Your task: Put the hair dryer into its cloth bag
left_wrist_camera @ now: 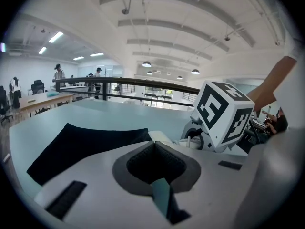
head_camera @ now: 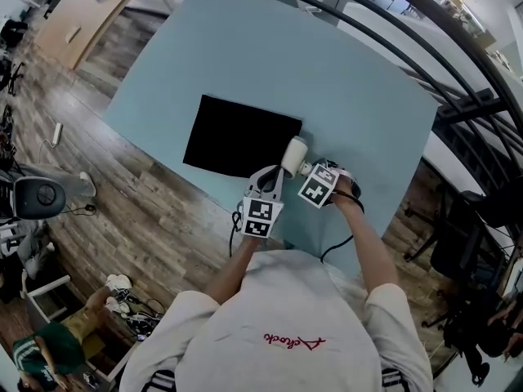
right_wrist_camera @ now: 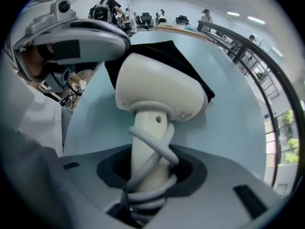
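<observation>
Right gripper [right_wrist_camera: 147, 171] clamps the dryer [right_wrist_camera: 159, 87] by its handle, cord [right_wrist_camera: 153, 152] wound round it, head raised over the table [head_camera: 351, 96], just beside the bag [head_camera: 241, 135]. The grip likely frees the head for insertion. Left gripper [left_wrist_camera: 153, 144] is closed, empty, near the bag's edge. The bag lies flat; its mouth cannot be located.

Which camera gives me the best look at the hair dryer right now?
The right gripper view: the hair dryer fills it, its cord-wrapped handle clamped in the right gripper. The head view shows only its small pale body; the left gripper view, barely a sliver.
</observation>
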The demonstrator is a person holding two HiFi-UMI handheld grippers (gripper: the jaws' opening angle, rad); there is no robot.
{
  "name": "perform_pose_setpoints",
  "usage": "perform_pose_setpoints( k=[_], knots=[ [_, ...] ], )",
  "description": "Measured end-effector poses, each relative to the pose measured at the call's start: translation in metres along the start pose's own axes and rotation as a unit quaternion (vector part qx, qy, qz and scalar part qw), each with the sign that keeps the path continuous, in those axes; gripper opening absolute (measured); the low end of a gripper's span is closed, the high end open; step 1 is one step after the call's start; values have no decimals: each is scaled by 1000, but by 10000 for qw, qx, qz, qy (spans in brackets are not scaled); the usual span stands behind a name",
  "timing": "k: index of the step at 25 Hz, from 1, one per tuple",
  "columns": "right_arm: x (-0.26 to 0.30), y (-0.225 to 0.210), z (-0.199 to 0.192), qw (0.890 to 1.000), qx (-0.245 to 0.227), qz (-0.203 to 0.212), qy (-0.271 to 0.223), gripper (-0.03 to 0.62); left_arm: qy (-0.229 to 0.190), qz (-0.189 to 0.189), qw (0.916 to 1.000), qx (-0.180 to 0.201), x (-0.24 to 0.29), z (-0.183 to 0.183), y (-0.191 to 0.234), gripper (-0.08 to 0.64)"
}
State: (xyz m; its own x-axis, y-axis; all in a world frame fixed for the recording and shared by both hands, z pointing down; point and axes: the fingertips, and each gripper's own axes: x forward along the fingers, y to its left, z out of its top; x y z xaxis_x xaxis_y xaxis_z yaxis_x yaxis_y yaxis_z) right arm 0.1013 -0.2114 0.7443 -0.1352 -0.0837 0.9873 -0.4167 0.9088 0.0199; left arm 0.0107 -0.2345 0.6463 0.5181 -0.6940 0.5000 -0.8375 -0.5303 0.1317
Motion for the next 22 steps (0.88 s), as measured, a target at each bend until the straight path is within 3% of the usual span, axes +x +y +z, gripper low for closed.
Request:
perform_pose_setpoints(
  k=[12, 22],
  knots=[
    [-13, -20, 20, 9965, -680, -462, 154, 176, -226, -49, 9997, 43, -5, 10, 4, 12],
    [5, -12, 44, 9960, -846, -276, 104, 178, -179, -147, 9997, 51, -5, 9, 2, 12]
  ],
)
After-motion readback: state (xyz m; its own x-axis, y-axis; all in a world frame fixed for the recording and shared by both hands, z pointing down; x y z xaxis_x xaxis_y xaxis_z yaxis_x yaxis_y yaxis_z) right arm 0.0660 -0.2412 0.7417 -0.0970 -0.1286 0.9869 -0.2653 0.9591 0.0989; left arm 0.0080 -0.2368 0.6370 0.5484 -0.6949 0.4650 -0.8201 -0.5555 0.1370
